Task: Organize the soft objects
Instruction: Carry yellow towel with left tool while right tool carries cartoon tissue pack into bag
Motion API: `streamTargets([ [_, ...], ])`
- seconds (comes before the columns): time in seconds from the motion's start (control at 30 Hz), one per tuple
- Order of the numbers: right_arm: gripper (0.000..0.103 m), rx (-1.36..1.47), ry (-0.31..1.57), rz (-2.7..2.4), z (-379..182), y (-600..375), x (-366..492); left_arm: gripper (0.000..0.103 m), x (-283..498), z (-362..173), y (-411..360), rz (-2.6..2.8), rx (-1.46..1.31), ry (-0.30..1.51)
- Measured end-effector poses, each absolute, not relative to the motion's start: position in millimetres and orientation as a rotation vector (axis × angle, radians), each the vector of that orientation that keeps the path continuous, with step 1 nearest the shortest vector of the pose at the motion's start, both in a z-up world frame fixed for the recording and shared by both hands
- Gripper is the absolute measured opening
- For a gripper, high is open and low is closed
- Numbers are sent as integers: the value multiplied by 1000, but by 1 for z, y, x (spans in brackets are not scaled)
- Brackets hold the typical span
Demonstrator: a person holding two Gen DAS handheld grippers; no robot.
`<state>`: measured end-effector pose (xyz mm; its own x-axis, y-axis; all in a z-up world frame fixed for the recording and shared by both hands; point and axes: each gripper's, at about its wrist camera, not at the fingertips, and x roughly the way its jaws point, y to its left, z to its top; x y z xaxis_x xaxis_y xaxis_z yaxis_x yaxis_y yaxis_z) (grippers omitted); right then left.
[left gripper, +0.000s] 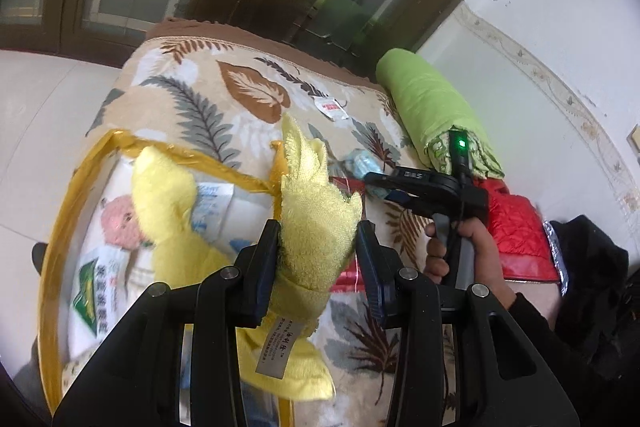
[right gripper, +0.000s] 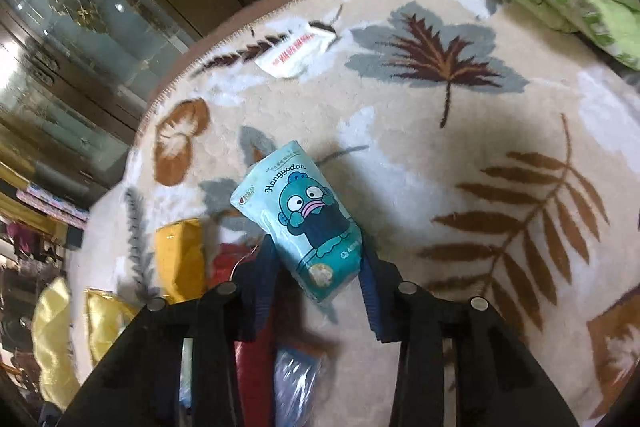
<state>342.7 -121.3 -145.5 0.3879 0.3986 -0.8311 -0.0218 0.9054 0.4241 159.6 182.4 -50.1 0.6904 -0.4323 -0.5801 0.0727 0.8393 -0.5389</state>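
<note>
Clamped between the left gripper's (left gripper: pixel 318 247) fingers, a yellow towel (left gripper: pixel 316 227) hangs over the near left of the bed, just right of a clear storage bag (left gripper: pixel 80 195) with yellow trim. On the leaf-patterned blanket (right gripper: pixel 440 155), the right gripper (right gripper: pixel 318 267) pinches the near end of a teal Hangyodon tissue pack (right gripper: pixel 298 211). A white sachet (right gripper: pixel 296 51) lies farther off, and a green rolled quilt (left gripper: pixel 428 103) lies at the far right.
</note>
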Motion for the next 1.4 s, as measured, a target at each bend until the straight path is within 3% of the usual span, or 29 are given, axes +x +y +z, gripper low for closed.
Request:
streamTargets([
  [0.4, 35, 438, 947, 511, -44, -83, 177, 38, 84, -42, 227, -144, -523, 760],
  [0.8, 35, 380, 1095, 688, -75, 24, 114, 38, 59, -61, 273, -40, -537, 794],
  [1.2, 37, 202, 1125, 569, -103, 66, 114, 38, 114, -80, 270, -52, -455, 856],
  [1.4, 44, 204, 1106, 575, -108, 62, 112, 38, 138, -107, 259, -88, -447, 948],
])
